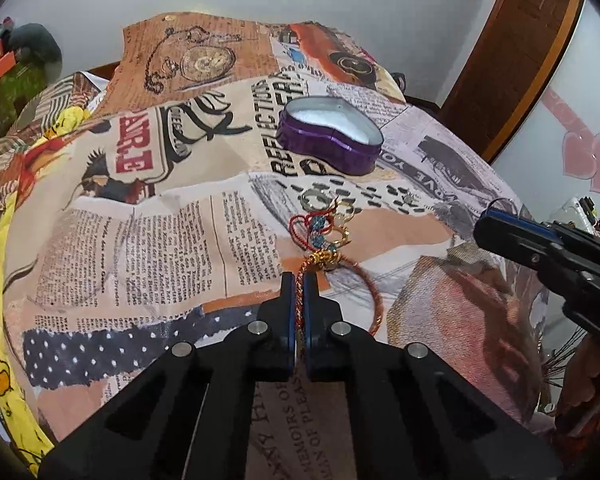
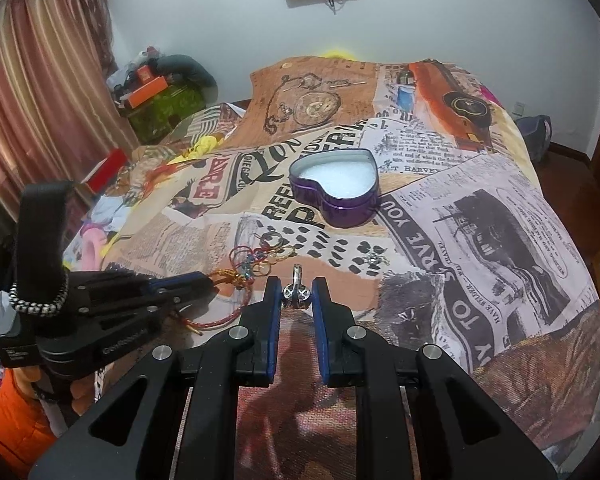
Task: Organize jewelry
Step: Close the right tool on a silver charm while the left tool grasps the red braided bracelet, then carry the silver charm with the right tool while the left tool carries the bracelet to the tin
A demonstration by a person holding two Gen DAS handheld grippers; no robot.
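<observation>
A purple heart-shaped tin (image 1: 329,136) with white padding stands open on the printed bedspread; it also shows in the right wrist view (image 2: 335,186). A pile of rings and bracelets (image 1: 324,224) lies in front of it. My left gripper (image 1: 299,280) is shut on a red-and-gold braided bracelet (image 1: 364,280), seen from the side in the right wrist view (image 2: 208,280). My right gripper (image 2: 296,290) is shut on a small silver earring (image 2: 296,289) and holds it above the bedspread. Another silver earring (image 2: 374,259) lies to the right.
The collage-print bedspread (image 2: 480,240) covers the bed. Boxes and clutter (image 2: 156,96) stand at the far left by a curtain. A wooden door frame (image 1: 512,52) is at the right.
</observation>
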